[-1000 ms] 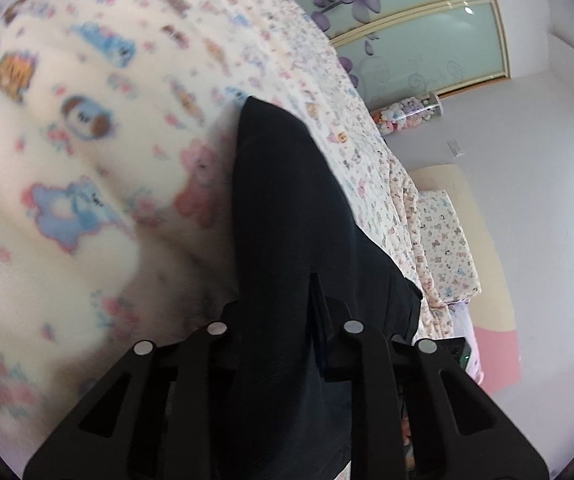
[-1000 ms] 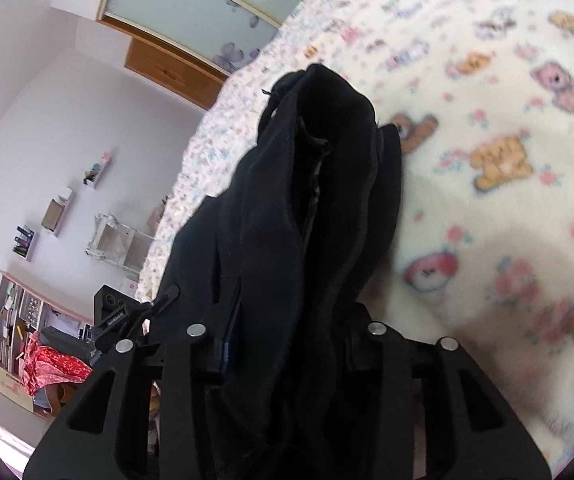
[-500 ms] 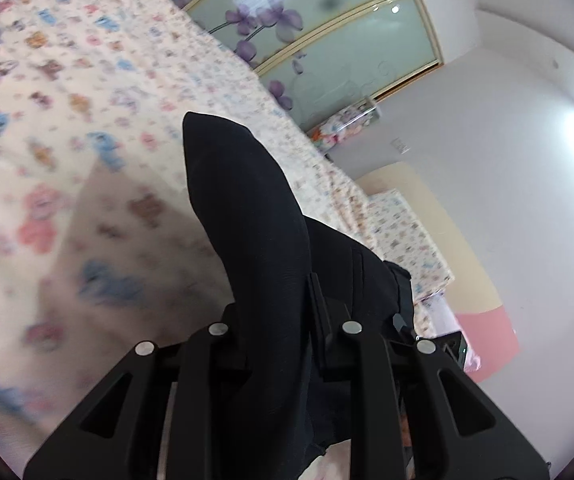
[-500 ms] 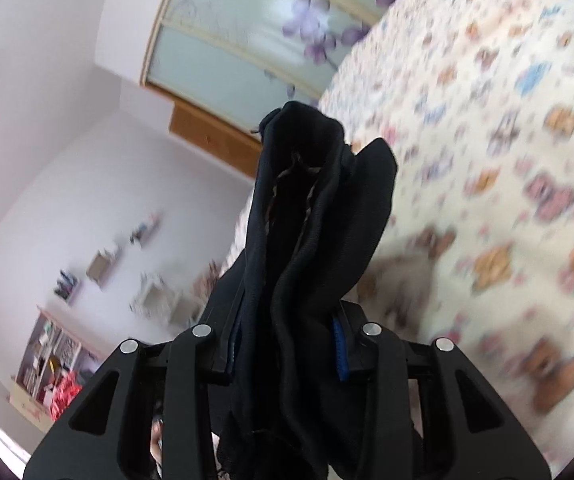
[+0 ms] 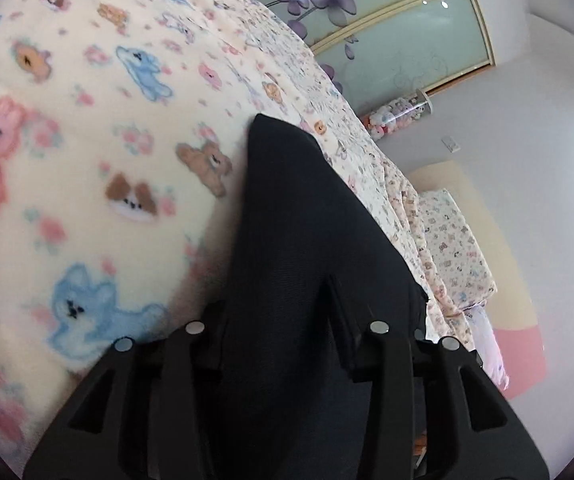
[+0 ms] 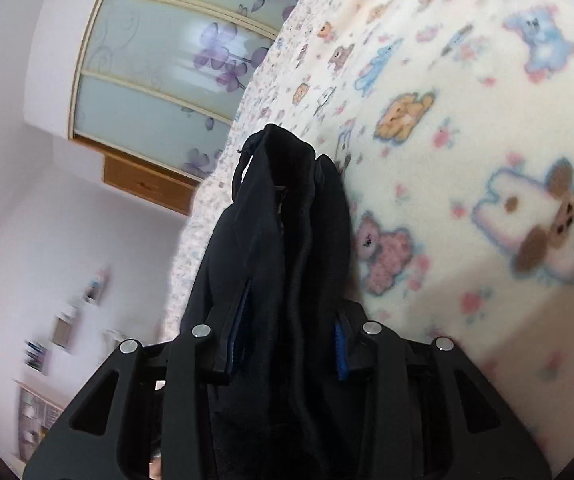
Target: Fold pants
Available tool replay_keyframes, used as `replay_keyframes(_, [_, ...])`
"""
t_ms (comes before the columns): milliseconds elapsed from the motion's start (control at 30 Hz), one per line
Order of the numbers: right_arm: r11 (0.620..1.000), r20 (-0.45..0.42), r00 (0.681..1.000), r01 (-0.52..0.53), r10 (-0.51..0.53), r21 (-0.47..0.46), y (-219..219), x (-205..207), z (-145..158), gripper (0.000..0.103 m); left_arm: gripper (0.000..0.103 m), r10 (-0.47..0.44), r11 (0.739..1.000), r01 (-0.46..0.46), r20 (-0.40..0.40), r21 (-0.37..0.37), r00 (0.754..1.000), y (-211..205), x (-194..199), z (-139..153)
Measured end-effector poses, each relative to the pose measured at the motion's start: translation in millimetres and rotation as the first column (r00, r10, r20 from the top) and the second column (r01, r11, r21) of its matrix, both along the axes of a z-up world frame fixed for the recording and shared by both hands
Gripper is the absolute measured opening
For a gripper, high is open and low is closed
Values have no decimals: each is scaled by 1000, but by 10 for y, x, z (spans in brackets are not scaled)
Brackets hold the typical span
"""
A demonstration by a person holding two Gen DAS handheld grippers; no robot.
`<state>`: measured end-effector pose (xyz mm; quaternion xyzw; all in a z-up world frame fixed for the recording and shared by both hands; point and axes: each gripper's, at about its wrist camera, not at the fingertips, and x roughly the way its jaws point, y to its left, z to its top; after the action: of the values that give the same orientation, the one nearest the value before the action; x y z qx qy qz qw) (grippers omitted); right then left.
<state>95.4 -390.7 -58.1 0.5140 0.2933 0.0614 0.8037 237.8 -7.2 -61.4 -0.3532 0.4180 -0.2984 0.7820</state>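
The black pants [image 5: 299,232] are held up by both grippers over the bed. My left gripper [image 5: 283,328] is shut on a smooth, flat stretch of the black cloth, which runs forward from between the fingers to a point near the blanket. My right gripper [image 6: 287,332] is shut on a thick bunched part of the pants [image 6: 287,208], with several folds and a seam showing. The cloth hides both sets of fingertips.
A cream fleece blanket with cartoon bears [image 5: 87,160] covers the bed [image 6: 467,120] under both grippers. A frosted wardrobe door with purple flowers [image 5: 387,32] stands beyond the bed. A pillow [image 5: 455,248] lies at the far right. Shelves [image 6: 59,336] hang on the left wall.
Both grippers tipped up toward the wardrobe half a second ago and have since dropped back toward the blanket, still shut on the pants.
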Motion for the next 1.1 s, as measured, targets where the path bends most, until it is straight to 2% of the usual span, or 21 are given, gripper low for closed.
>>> replay_keyframes(100, [998,-14,999,35,-36,-59,39,-21,81,57,56,44,999,-45,30,27,999,57,-90,76])
replay_keyframes(200, [995,-11,995,97,-97,13,-49,-128,89,60,76,116,993,-116,25,18,993,196,-218,176])
replay_keyframes(267, [980,-4,983,182,-182,83,-166,-290,119,61,80,171,984,-174,72,42,983,307,-355,342])
replay_keyframes(333, [972,35,975,217,-221,91,-205,-418,238,61,81,154,981,-172,176,91,972,310,-528,571])
replay_keyframes(400, [987,107,981,159,-161,27,-131,-493,472,61,87,72,983,-117,294,140,953,227,-735,787])
replay_keyframes(467, [997,148,988,55,-46,-56,53,-506,681,62,93,-18,986,-43,363,159,932,76,-928,912])
replay_keyframes(500, [994,153,988,-23,39,-104,207,-479,778,66,94,-66,984,-3,383,178,922,-32,-1046,938])
replay_keyframes(533, [987,139,985,-79,98,-140,343,-461,831,68,94,-95,981,19,387,194,917,-102,-1089,939])
replay_keyframes(600, [971,84,983,-144,163,-193,573,-446,839,68,94,-182,958,80,368,277,912,-319,-1178,860])
replay_keyframes(667, [965,40,983,-170,181,-200,651,-417,780,69,94,-211,927,74,347,369,914,-466,-1272,762])
replay_keyframes(700, [963,17,982,-182,189,-198,689,-388,726,69,94,-221,903,62,336,425,915,-552,-1288,694])
replay_keyframes(767, [955,3,981,-189,195,-230,719,-443,683,69,94,-219,875,43,316,482,923,-637,-1274,597])
replay_keyframes(867, [930,17,982,-174,189,-323,780,-429,793,69,95,-201,856,17,305,516,931,-632,-1252,545])
replay_keyframes(967, [911,25,979,-177,201,-371,897,-445,862,69,101,-198,833,-4,305,553,932,-665,-1275,528])
replay_keyframes(1000, [909,11,979,-186,205,-374,876,-533,818,69,101,-201,828,-3,302,561,932,-662,-1255,525])
replay_keyframes(1100, [907,-123,972,-232,201,-351,857,-447,552,70,101,-226,785,12,268,619,936,-759,-1204,422])
